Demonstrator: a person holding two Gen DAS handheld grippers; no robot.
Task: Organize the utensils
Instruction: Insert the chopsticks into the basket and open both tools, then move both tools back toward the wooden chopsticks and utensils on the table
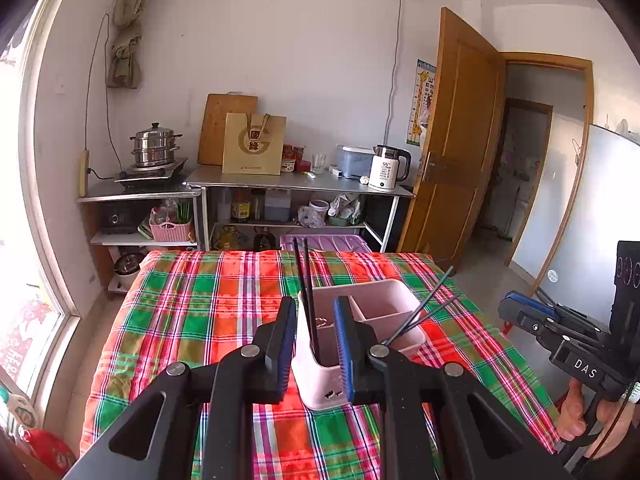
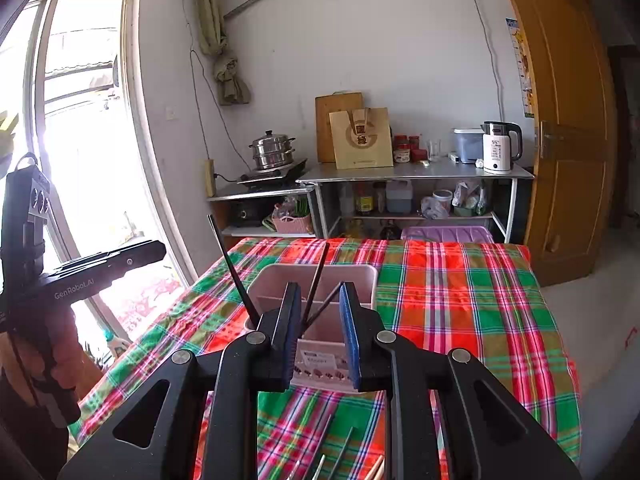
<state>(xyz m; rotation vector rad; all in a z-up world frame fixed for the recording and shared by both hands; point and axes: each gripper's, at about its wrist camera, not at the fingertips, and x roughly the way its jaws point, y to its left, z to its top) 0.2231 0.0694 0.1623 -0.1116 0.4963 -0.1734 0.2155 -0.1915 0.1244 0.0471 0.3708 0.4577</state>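
Plaid tablecloth (image 2: 460,300): loose utensils (image 2: 340,456), right-wrist view only

Left black two-finger gripper with blue pads (image 1: 314,344) and right black two-finger gripper (image 2: 320,336): jaws parted, nothing clamped, each hand-held

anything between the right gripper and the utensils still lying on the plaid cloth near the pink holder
Nothing visible does. The loose utensils lie on the plaid cloth just below the open, empty right gripper, nearer than the pink plastic utensil holder. Their lower ends run out of frame.
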